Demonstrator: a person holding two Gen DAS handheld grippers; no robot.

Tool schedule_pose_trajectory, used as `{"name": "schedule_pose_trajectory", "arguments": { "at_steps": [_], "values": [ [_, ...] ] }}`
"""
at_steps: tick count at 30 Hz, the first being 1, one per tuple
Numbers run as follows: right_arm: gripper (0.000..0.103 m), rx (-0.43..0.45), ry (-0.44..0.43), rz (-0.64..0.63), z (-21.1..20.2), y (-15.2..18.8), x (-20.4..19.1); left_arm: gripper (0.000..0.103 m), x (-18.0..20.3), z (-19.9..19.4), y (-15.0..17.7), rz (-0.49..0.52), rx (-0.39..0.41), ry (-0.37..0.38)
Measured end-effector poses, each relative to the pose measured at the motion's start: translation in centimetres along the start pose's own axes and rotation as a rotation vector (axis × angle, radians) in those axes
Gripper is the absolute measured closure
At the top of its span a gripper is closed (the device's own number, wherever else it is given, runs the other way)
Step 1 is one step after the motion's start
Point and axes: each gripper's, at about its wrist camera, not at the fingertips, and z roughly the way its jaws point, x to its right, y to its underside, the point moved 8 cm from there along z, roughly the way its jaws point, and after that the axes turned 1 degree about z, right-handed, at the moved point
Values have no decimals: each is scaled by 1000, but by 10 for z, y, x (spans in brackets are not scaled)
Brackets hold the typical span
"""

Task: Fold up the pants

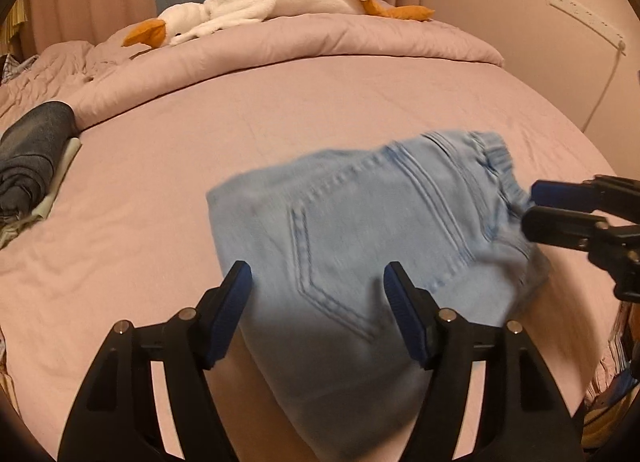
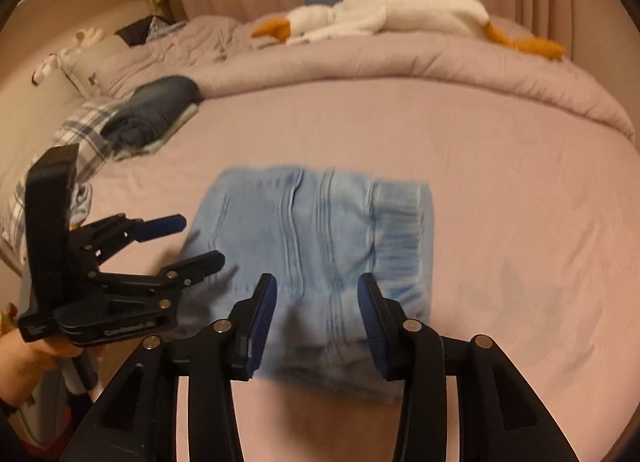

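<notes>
Left gripper bottom centre, jaws apart, hovering over one folded light-blue denim pants bundle mid-frame on pink bedsheet. Right gripper also spread open, above bundle's near edge; nothing clamped. One rolled dark-grey garment at left. One white plush goose top centre, farthest.

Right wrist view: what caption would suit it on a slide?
Folded light-blue pants lie on a pink bed, both open grippers, right and left, poised beside them.
</notes>
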Motion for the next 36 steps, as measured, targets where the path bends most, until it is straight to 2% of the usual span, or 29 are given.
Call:
{"name": "schedule_pose_trajectory", "arguments": {
  "at_steps": [4, 6, 9, 11, 14, 16, 20, 26, 28, 30, 31, 34, 36],
  "values": [
    [57, 22, 19, 27, 10, -15, 4, 22, -6, 15, -11, -10, -16, -18],
    [51, 9, 61, 28, 21, -16, 10, 19, -8, 25, -11, -10, -36, -26],
    [51, -47, 88, 39, 40, -3, 16, 15, -8, 36, -5, -13, -72, -13],
    [51, -47, 111, 11, 46, 5, 18, 11, -8, 43, -3, 3, -88, -15],
    [50, -50, 149, -37, 51, 10, 15, 9, -9, 49, -3, -7, -112, 8],
    [47, -57, 144, -40, 52, 8, 14, 9, -10, 50, -4, -14, -130, 20],
    [47, -76, 155, -42, 41, 4, 13, 13, -8, 37, -3, -8, -129, 6],
    [47, -19, 105, 30, 11, 11, 11, 14, -6, 5, 18, -51, -77, 55],
    [47, -39, 118, 27, 13, 23, 12, 14, -2, 3, 28, -49, -86, 61],
    [42, -66, 145, 20, 21, 33, 16, 14, 1, 9, 39, -30, -105, 45],
    [42, -95, 123, 61, 29, 41, 20, 14, 1, 11, 43, -42, -107, 45],
    [40, -72, 26, 193, 33, 48, 33, 13, -3, 12, 45, -111, -127, 74],
    [40, -62, 2, 236, 28, 47, 36, 13, -5, 8, 47, -132, -131, 78]
  ]
}}
